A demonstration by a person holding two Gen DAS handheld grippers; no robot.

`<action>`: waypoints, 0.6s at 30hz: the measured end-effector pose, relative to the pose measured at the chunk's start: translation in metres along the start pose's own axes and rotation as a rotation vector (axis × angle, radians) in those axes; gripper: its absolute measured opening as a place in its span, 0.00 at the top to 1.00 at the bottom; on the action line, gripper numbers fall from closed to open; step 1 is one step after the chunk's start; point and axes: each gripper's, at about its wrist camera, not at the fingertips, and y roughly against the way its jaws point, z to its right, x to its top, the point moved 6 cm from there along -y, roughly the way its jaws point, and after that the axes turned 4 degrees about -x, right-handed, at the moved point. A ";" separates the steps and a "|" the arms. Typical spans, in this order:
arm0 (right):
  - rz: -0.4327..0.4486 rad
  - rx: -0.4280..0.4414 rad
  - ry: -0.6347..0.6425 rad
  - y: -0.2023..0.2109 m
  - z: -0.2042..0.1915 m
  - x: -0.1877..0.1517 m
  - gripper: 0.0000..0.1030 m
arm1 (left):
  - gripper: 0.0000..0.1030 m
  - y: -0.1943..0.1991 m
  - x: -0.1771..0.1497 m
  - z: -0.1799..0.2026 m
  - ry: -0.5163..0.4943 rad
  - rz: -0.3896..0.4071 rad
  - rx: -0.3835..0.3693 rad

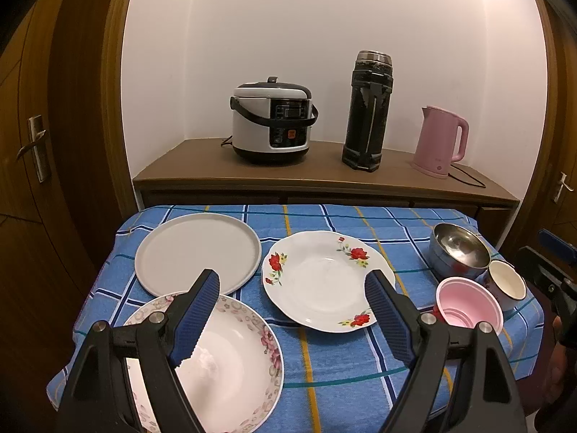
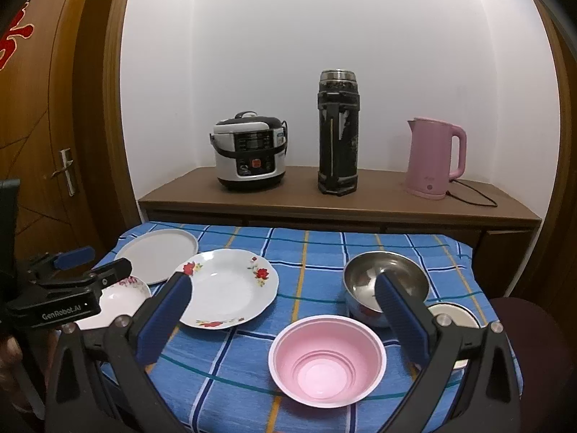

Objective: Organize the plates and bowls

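On the blue checked tablecloth (image 1: 324,368) lie a grey round plate (image 1: 197,252), a white plate with red flowers (image 1: 324,281) and a pink-flowered deep plate (image 1: 230,361). At the right stand a steel bowl (image 1: 458,249), a pink plastic bowl (image 1: 468,310) and a small white cup (image 1: 505,281). My left gripper (image 1: 294,301) is open above the pink-flowered plate and the red-flowered plate. My right gripper (image 2: 285,301) is open above the pink bowl (image 2: 326,361), with the steel bowl (image 2: 386,281) behind its right finger. The red-flowered plate (image 2: 227,288) lies to its left.
A wooden sideboard (image 1: 324,173) behind the table holds a rice cooker (image 1: 272,122), a tall black flask (image 1: 368,112) and a pink kettle (image 1: 440,140). Wooden doors (image 1: 54,144) stand on both sides. The left gripper body (image 2: 65,296) shows in the right wrist view.
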 end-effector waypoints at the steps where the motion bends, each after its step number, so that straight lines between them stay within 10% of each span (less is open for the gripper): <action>1: -0.004 0.005 -0.001 -0.002 -0.001 0.000 0.00 | 0.18 -0.001 0.000 -0.001 0.001 -0.001 0.003; 11: -0.042 0.098 0.034 -0.021 -0.034 -0.008 0.01 | 0.18 0.003 -0.010 -0.025 0.017 -0.002 0.049; 18: -0.111 0.216 0.109 -0.047 -0.081 -0.023 0.21 | 0.18 0.016 -0.030 -0.086 0.074 -0.012 0.183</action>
